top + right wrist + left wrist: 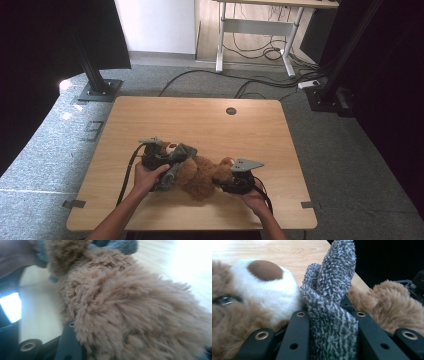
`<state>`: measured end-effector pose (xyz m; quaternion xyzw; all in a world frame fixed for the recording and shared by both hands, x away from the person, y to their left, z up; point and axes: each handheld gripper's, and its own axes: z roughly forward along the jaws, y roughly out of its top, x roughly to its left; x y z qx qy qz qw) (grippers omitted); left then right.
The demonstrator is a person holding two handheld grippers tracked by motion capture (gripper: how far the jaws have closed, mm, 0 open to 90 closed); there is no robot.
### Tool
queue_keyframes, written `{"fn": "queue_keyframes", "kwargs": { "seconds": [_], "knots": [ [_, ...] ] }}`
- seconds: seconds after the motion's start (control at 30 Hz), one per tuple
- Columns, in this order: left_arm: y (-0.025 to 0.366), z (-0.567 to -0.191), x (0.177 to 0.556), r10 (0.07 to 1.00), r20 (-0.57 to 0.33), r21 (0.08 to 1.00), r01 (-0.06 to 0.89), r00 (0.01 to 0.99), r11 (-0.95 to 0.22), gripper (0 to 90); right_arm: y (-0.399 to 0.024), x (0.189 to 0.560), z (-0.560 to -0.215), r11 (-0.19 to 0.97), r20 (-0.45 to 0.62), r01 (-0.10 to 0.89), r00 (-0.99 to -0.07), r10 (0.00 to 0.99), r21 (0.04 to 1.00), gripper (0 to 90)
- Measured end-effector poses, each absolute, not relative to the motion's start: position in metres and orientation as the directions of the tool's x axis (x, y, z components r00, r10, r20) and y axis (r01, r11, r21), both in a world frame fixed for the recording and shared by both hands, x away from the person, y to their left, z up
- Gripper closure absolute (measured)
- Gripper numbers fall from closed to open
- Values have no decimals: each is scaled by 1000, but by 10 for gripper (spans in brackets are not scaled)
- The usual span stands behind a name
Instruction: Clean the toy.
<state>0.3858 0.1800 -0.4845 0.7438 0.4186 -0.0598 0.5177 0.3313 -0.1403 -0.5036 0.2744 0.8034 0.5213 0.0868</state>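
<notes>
Pulling the grey knitted scarf (332, 302) around or off the brown teddy bear (200, 175) looks like the step in hand, and doing it well depends on the two grips working against each other. The bear lies on its side near the middle of the near half of the wooden table (200, 120), head to the left, body to the right. The left gripper (162, 157) has its jaws drawn narrow on a fold of the scarf, which stands up between them just beside the bear's white muzzle (269, 287). The right gripper (225, 181) sits against the bear's body; brown fur bulges between its jaws, but whether the pads truly press it I cannot tell.

My advice: make the right grip firm on the body first, so the bear cannot slide along the table. Then draw the scarf with the left gripper slowly and along its own length, away from the neck, not upward, which would only lift the head. Keep the fold deep between the jaws; loose knit slips easily. Watch that the left jaws catch no fur together with the scarf.
</notes>
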Motion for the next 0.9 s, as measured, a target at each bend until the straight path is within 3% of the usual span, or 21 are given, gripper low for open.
{"fn": "queue_keyframes", "kwargs": {
  "seconds": [0.17,0.5,0.67,0.9],
  "knots": [
    [166,-485,382,575,-499,744,661,648,-100,767,-153,348,-502,295,87,337,-777,623,894,603],
    [166,-457,386,533,-524,745,661,665,-92,760,-159,362,-504,252,123,361,-756,643,898,600],
    [147,-432,383,487,-489,770,620,724,-150,760,-160,362,-504,250,120,352,-762,636,902,599],
    [89,-433,382,450,-440,728,602,777,-328,757,-158,361,-503,269,103,339,-771,628,902,599]
  ]
}}
